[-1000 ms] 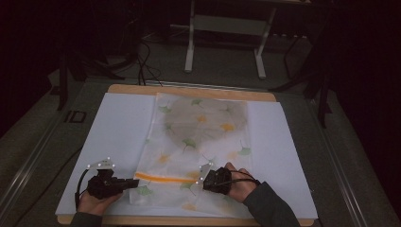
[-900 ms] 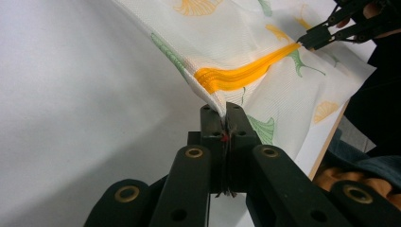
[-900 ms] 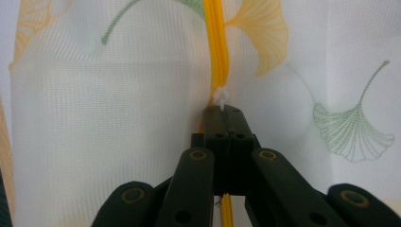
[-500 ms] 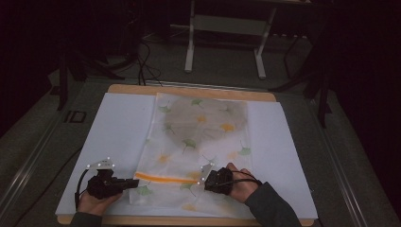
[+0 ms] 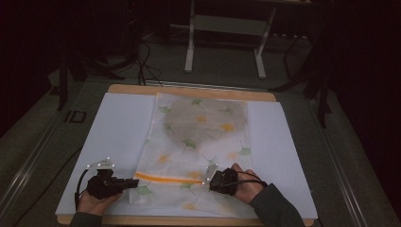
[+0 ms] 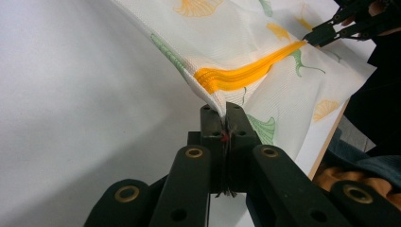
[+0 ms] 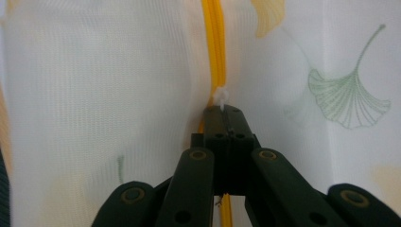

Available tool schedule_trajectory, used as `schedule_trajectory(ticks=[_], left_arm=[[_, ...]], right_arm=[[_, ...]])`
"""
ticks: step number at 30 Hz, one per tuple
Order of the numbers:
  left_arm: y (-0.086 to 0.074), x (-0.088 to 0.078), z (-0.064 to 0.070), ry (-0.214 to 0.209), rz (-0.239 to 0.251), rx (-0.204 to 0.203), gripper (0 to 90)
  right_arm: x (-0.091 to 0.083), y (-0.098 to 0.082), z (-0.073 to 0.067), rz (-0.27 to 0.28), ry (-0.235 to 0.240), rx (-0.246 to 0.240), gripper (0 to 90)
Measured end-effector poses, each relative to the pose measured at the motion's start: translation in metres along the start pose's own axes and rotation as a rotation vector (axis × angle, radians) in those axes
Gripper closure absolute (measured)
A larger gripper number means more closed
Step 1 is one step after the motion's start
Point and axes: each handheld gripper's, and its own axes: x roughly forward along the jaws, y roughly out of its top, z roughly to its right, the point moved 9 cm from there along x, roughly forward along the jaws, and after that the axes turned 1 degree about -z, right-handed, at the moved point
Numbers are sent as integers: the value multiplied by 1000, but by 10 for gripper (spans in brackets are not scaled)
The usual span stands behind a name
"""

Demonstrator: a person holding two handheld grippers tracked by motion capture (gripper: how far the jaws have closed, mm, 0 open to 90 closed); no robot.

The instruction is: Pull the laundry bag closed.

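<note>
- The left hand-held gripper (image 5: 124, 183) lies low at the near left of the counter (image 5: 189, 91); its jaws are pinched tight on the left end of the mesh bag (image 5: 198, 137), just by the end of the orange zipper (image 5: 165, 178).
- In the left gripper view the fabric rises in a fold out of the closed jaws, lifted off the white sheet (image 5: 113, 127).
- The mesh bag, white with green and orange leaf prints, lies flat down the middle of the sheet; its zipper runs across the near end, between the two grippers.
- The right hand-held gripper (image 5: 211, 176) is at the zipper's right end, jaws closed on the small white zipper pull (image 7: 221, 98).
</note>
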Motion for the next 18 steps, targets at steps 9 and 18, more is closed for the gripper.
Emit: schedule_trajectory(ticks=[9, 18], left_arm=[[0, 0, -1, 9, -4, -1, 889], [0, 0, -2, 12, 0, -7, 889]], right_arm=[[-2, -9, 2, -2, 0, 13, 900], [-4, -14, 0, -8, -8, 14, 900]])
